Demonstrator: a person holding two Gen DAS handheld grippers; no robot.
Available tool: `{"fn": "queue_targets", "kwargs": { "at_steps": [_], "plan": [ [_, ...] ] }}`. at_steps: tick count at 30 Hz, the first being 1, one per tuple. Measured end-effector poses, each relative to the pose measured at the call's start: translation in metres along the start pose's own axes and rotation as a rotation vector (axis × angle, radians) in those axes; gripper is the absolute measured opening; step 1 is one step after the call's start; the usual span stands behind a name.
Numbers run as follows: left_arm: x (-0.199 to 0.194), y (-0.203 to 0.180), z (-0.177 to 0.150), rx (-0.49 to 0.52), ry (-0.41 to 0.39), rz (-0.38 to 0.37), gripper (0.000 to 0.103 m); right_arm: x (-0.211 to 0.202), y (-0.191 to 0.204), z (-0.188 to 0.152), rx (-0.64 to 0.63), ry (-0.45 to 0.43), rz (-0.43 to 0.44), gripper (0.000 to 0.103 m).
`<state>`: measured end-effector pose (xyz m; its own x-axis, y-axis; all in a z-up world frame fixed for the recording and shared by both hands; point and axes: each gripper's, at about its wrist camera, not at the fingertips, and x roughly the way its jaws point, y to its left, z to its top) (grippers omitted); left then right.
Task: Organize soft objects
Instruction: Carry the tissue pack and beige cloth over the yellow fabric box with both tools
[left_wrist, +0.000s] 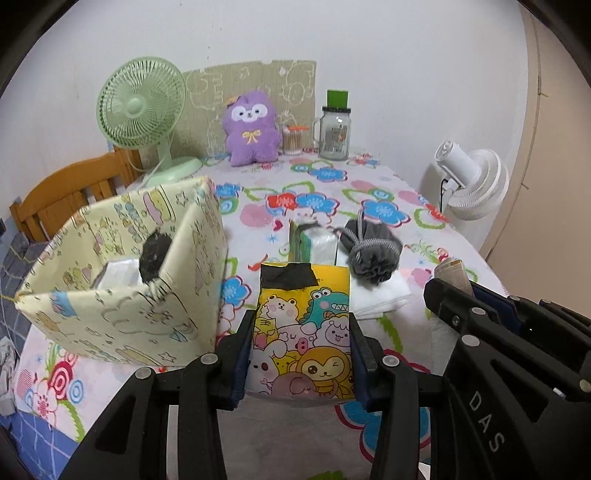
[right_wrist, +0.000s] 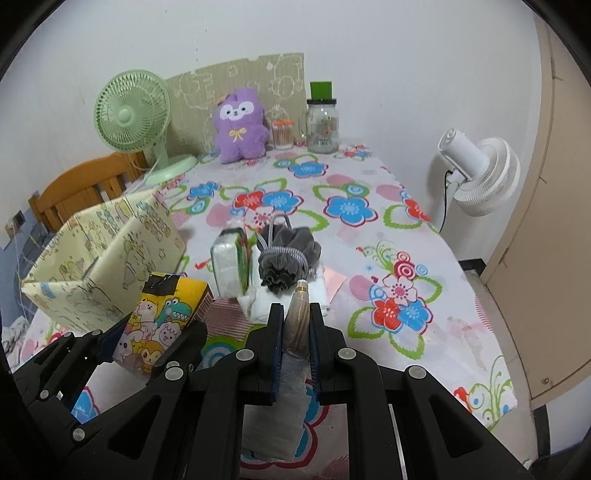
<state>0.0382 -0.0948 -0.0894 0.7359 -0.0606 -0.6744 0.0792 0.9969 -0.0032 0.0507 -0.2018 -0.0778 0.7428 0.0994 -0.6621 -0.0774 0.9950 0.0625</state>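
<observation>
Left wrist view shows us the bench (left_wrist: 388, 192) under its flowered cloth, stretching away ahead of both tools. Largest of the task's things is one pale yellow fabric bin (left_wrist: 122, 273), up and to the left of our left hand-held gripper (left_wrist: 301, 354); its mouth gapes, which we judge makes it the place for the soft goods, and something dark and something white already lie inside.

Our left hand-held gripper is half closed on one yellow cartoon tissue pack (left_wrist: 304, 328), pads squeezing its two long sides, so the pack stands upright and free of the cloth, presumably ready to be carried over the bin's wall.

Just ahead of it we count three loose things clustered together: one grey mesh bath puff (left_wrist: 371, 251), one clear-wrapped tissue pack (left_wrist: 317, 245) and one folded white cloth (left_wrist: 380, 295) under the puff.

Our right hand-held gripper (right_wrist: 297, 325) is pinched fully on one slim brownish packet (right_wrist: 298, 314), held edge-on; what it contains we cannot tell.
</observation>
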Motion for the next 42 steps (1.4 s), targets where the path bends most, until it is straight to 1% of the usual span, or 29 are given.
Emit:
{"fn": "queue_targets", "kwargs": {
  "at_steps": [16,26,33,42],
  "plan": [
    [-0.045,0.003,0.028,0.025,-0.083,-0.03,0.046,-0.051,0.008,0.025,0.001,-0.095,-0.003,0.016],
    [-0.064,0.008,0.049,0.049,-0.115,-0.033,0.046,-0.071,0.019,0.046,-0.008,-0.133,-0.01,0.016],
    [-0.072,0.021,0.063,0.054,-0.133,-0.026,0.046,-0.074,0.033,0.06,-0.014,-0.148,0.012,0.016],
    [-0.068,0.05,0.074,0.049,-0.135,-0.011,0.046,-0.066,0.06,0.074,-0.027,-0.144,0.042,0.015]
  ]
}}
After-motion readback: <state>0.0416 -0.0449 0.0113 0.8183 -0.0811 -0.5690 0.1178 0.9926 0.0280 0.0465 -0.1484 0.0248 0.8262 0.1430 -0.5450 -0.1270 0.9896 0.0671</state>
